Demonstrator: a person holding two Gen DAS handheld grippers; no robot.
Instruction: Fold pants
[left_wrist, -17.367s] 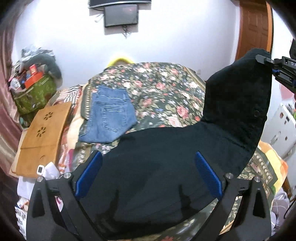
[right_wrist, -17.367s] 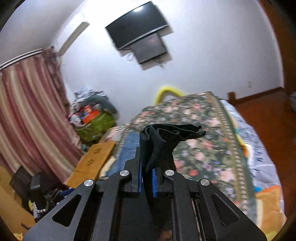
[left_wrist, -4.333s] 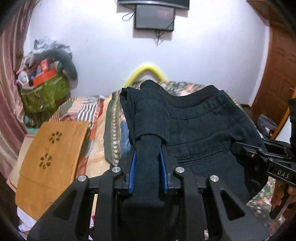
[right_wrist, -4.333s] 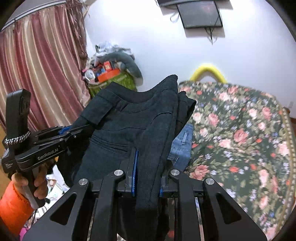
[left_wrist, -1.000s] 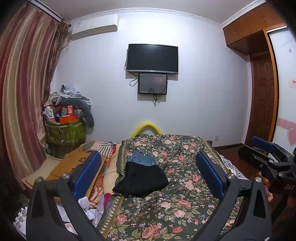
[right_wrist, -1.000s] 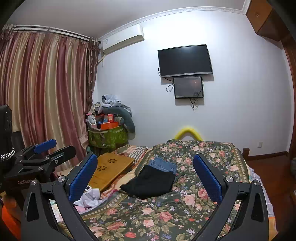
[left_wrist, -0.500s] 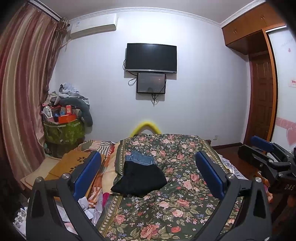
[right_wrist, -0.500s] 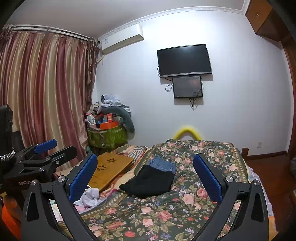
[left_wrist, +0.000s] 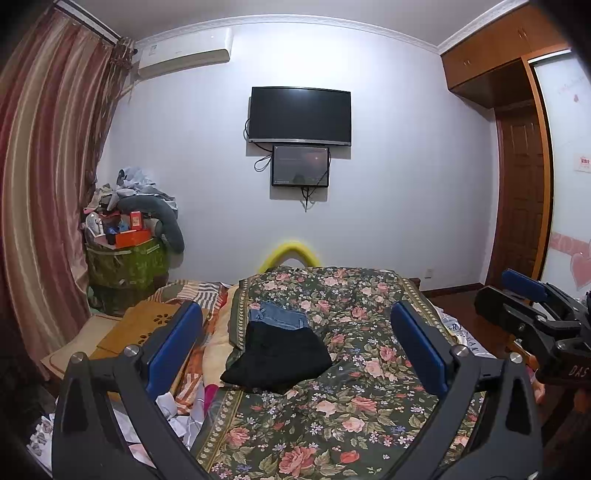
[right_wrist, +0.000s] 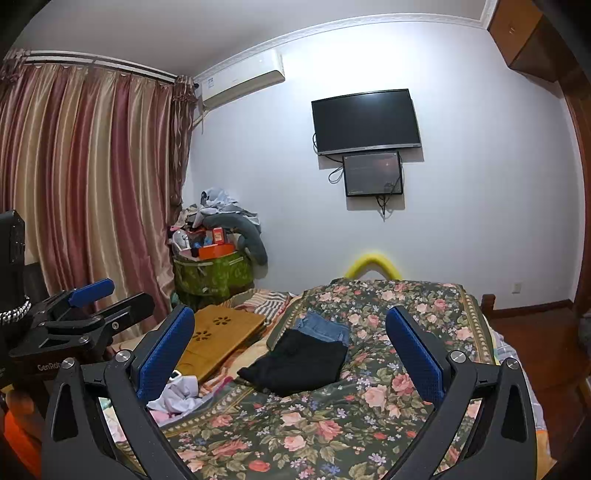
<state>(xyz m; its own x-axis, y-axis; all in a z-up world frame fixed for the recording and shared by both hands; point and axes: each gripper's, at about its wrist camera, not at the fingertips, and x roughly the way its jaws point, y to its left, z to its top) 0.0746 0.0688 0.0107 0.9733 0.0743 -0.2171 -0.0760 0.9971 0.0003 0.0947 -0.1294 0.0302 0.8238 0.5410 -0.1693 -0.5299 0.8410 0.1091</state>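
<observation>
Lying folded on the floral bedspread (left_wrist: 362, 402), the black pants (left_wrist: 280, 356) rest straight ahead of both claws, partly over the folded jeans (left_wrist: 277, 315). Left gripper (left_wrist: 295, 350) and right gripper (right_wrist: 291, 354) are wide apart, holding nothing, neither clearly nearer.

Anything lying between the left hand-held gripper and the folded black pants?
Only bare floral bedspread separates the left hand-held gripper from the black pants, seen in the left wrist view.
</observation>
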